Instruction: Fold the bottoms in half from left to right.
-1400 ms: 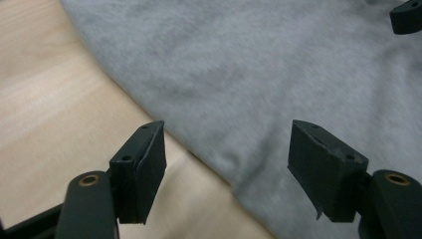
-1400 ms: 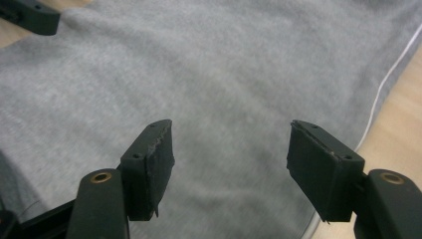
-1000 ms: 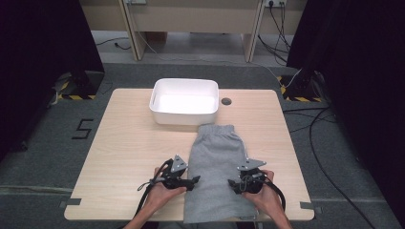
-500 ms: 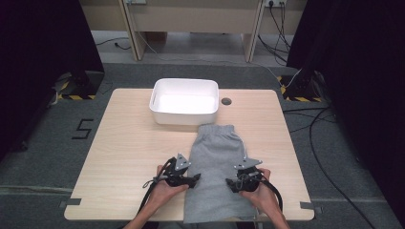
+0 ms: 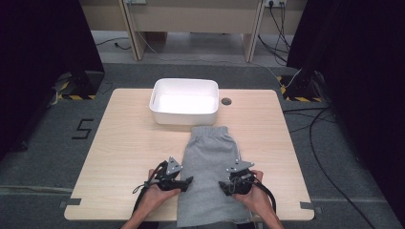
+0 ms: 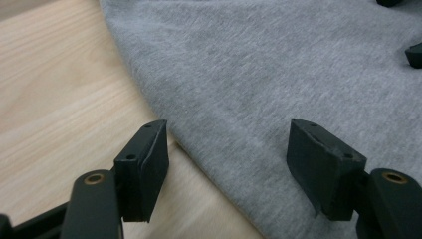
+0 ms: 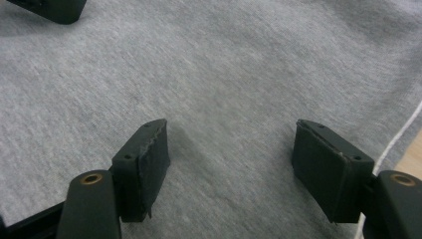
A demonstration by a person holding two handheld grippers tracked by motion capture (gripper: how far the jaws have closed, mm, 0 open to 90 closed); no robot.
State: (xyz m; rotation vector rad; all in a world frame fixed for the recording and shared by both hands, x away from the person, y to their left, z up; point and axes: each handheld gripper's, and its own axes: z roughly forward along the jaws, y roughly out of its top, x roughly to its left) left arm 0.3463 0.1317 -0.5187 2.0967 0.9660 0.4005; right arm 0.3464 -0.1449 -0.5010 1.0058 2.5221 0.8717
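Observation:
A grey fleece garment (image 5: 210,162) lies flat on the wooden table (image 5: 124,138), running from the white bin down over the front edge. My left gripper (image 5: 185,182) sits at its left edge, open. In the left gripper view the gripper (image 6: 229,169) straddles that edge, one jaw over bare wood and the other over the grey cloth (image 6: 278,74). My right gripper (image 5: 223,185) is open over the garment's right part. In the right gripper view the gripper (image 7: 231,169) has both jaws above the cloth (image 7: 224,74), with a white cord (image 7: 398,139) beside the right jaw.
A white rectangular bin (image 5: 185,116) stands at the back middle of the table, touching the garment's far end. A round cable hole (image 5: 226,101) lies just right of the bin. Dark curtains, cables and desk legs surround the table on the floor.
My right gripper has slid a little left, further onto the garment. The left gripper has barely shifted. Both stay open and the garment has not moved.

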